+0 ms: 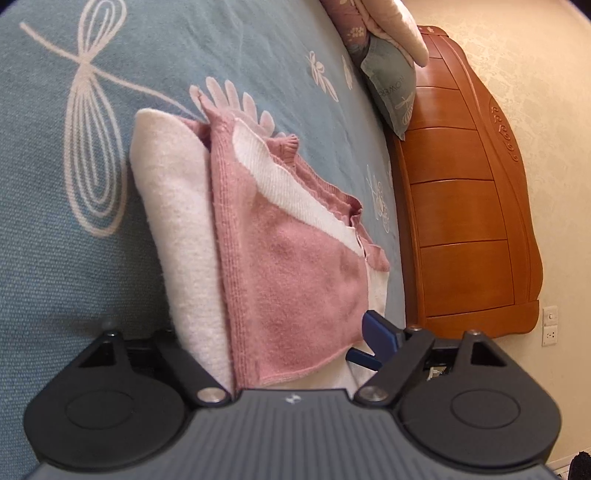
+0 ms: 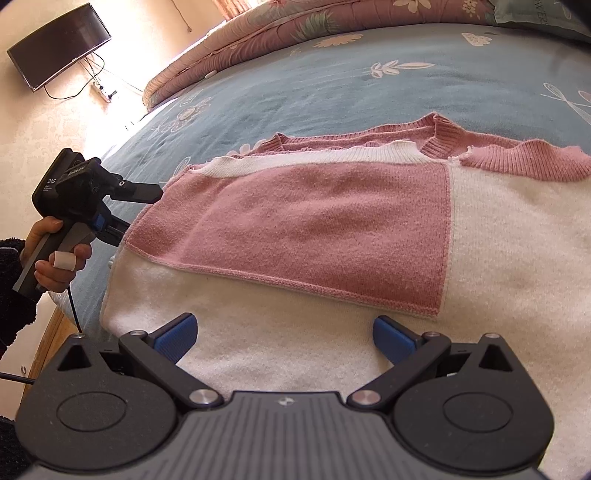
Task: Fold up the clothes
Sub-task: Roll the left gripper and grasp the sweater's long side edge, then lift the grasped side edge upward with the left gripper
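A pink and white knitted sweater (image 1: 295, 280) (image 2: 314, 221) lies partly folded on a blue patterned bedspread (image 1: 55, 240) (image 2: 332, 85); a pink panel is laid over the white body. My left gripper (image 1: 277, 328) (image 2: 142, 214) sits at the sweater's side edge. Its jaws stand wide, one finger above the cloth and the other below or beside it. In the left wrist view only its right blue pad (image 1: 380, 336) shows, and the sweater hides the other. My right gripper (image 2: 284, 332) is open over the white hem, with nothing pinched.
A wooden headboard (image 1: 472, 221) and stacked pillows (image 1: 391, 85) stand at the bed's head. A rolled floral quilt (image 2: 295, 29) lies along the far side. A television (image 2: 59, 44) hangs on the wall. A person's hand (image 2: 55, 251) holds the left gripper's handle.
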`<state>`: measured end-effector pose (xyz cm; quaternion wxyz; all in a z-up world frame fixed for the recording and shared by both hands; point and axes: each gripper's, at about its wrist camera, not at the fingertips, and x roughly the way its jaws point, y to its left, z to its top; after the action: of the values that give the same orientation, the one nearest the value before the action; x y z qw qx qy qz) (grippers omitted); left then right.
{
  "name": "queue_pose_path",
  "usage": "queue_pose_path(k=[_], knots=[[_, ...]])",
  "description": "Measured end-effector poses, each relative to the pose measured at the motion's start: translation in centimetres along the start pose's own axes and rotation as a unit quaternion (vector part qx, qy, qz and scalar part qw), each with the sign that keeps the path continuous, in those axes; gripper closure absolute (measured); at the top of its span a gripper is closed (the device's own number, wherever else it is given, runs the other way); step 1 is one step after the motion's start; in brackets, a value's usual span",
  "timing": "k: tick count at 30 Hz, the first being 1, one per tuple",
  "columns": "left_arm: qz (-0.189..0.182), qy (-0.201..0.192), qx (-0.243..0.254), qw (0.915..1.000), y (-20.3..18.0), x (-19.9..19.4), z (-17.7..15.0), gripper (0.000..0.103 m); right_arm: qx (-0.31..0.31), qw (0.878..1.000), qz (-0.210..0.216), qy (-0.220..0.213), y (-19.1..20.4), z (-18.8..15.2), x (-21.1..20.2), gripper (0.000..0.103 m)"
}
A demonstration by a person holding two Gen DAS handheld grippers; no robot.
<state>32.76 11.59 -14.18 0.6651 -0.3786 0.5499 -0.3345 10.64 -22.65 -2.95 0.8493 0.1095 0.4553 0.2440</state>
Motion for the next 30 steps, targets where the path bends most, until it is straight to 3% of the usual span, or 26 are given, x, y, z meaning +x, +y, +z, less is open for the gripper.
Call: queue_pose_path(k=[2, 5, 9, 30], knots=[[0.001, 0.002, -0.003, 1.0000, 0.0, 0.4, 0.3, 0.021, -0.001, 1.000, -0.001, -0.003, 0.0, -0.1, 0.0, 0.000], [0.012, -0.007, 0.001, 0.9999, 0.3, 0.3, -0.3, 0.033, -0.002, 1.000, -0.001, -0.005, 0.0, -0.2, 0.0, 0.000], [0.019, -0.025, -0.047, 0.9984, 3.1, -0.4, -0.9, 0.084, -0.003, 1.000, -0.001, -0.008, 0.1, -0.3, 0.0, 0.000], [0.001, 0.006, -0.010, 0.9999, 3.8, -0.2, -0.4, 0.083, -0.025, 0.999, -0.021, -0.007, 0.8, -0.5, 0.3, 0.000]])
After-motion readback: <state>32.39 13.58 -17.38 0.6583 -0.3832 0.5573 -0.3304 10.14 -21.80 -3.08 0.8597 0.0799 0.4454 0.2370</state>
